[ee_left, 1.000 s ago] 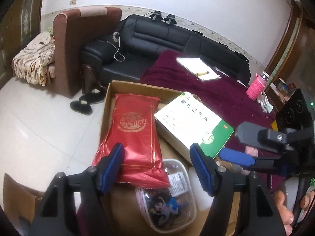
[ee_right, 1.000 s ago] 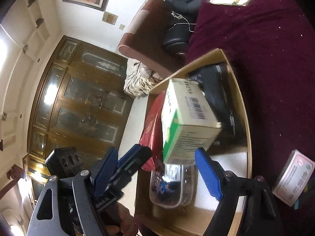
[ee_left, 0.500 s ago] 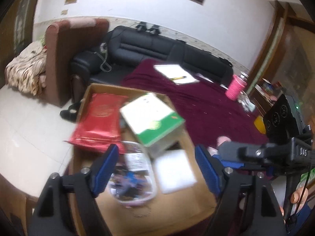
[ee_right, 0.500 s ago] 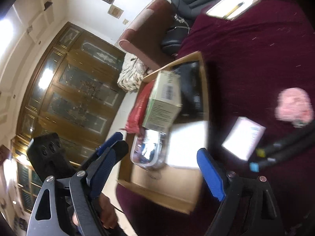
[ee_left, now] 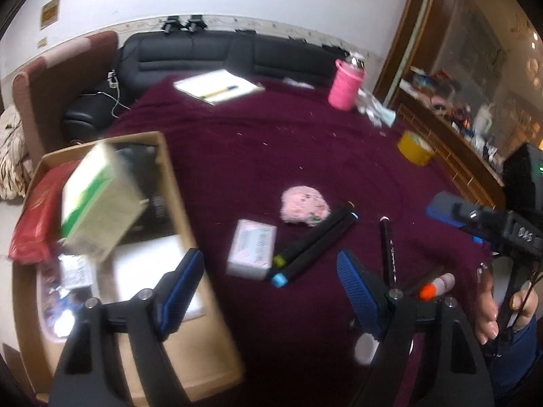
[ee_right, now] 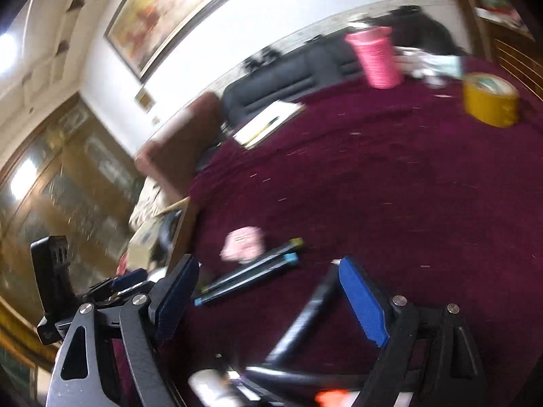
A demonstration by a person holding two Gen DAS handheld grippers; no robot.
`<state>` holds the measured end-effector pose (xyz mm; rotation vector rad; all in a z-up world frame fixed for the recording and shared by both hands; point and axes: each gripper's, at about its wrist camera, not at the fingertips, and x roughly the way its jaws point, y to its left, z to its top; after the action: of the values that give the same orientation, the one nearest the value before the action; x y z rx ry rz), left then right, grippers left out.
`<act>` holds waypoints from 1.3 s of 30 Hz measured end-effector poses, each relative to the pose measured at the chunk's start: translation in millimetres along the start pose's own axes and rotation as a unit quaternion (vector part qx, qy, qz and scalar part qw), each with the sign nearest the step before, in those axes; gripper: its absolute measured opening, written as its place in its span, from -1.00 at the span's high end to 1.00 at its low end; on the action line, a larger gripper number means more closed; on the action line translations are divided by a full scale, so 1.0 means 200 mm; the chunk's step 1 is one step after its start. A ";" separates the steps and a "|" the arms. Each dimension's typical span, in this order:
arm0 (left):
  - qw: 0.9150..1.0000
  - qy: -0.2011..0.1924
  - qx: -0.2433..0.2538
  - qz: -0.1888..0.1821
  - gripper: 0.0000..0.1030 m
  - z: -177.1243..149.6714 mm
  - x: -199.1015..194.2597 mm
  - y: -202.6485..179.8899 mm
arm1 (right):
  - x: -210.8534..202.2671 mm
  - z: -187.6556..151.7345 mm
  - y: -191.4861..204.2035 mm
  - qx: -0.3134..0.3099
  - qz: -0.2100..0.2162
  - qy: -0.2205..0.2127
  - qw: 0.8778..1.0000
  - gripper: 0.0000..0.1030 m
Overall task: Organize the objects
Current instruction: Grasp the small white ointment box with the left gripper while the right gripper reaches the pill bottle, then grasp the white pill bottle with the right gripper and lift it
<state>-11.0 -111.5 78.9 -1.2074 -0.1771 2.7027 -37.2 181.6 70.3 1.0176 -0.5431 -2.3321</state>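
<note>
A cardboard box (ee_left: 176, 183) at the table's left edge holds a green-and-white carton (ee_left: 101, 203), a red packet (ee_left: 34, 213) and a clear tub (ee_left: 64, 295). On the maroon cloth to its right lie a small pink-white box (ee_left: 253, 247), a fluffy pink item (ee_left: 305, 205), two black markers (ee_left: 315, 247), a black pen (ee_left: 388, 251) and an orange-capped tube (ee_left: 437, 286). My left gripper (ee_left: 271, 278) is open above the small box, holding nothing. My right gripper (ee_right: 268, 291) is open and empty over the pen (ee_right: 305, 318), near the markers (ee_right: 247, 278).
A pink cup (ee_left: 346, 88), a yellow tape roll (ee_left: 415, 147) and a notepad with a pencil (ee_left: 219, 86) sit farther back on the cloth. A black sofa (ee_left: 237, 51) lines the wall and wooden cabinets stand at the right. A hand (ee_left: 488, 308) holds the right gripper's handle.
Both grippers have swung right, away from the cardboard box and out over the maroon cloth. The loose markers, pen and small box have come into view under them.
</note>
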 end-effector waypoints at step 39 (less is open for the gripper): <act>0.994 0.088 0.023 0.064 0.37 -0.24 0.23 -0.16 | 0.13 -0.50 0.49 -0.342 0.117 0.215 0.907 0.62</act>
<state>-1.7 -68.9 19.6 -1.4813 -0.0153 2.6709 55.3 74.4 46.8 0.9927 0.3039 -1.7788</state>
